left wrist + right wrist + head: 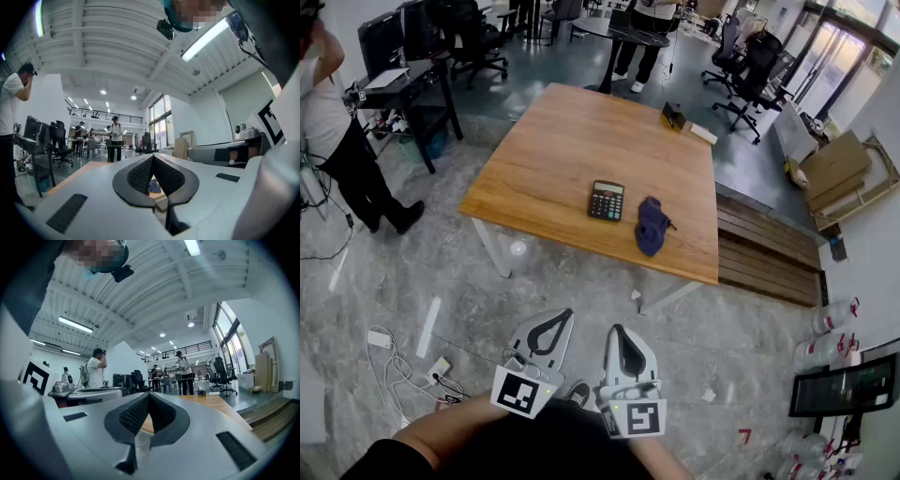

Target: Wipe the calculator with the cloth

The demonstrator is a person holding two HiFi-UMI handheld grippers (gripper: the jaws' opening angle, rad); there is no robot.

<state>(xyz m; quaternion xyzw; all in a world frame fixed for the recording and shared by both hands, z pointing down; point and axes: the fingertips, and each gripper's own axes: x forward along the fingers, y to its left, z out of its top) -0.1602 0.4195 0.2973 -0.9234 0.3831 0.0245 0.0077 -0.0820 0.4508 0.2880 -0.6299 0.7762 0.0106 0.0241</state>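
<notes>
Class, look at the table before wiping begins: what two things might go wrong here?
1. The cloth lies near the front edge of the table; a clumsy pinch might drag it off.
2. The calculator lies loose, so wiping may push it along the table unless it is steadied.

Grippers: left gripper (562, 317) and right gripper (615, 330), pale grey shells
Grasping parts: black ribbed fingers (140, 173)
Markings: black-and-white square marker cubes (525, 392)
Clothing: black top (534, 452)
</notes>
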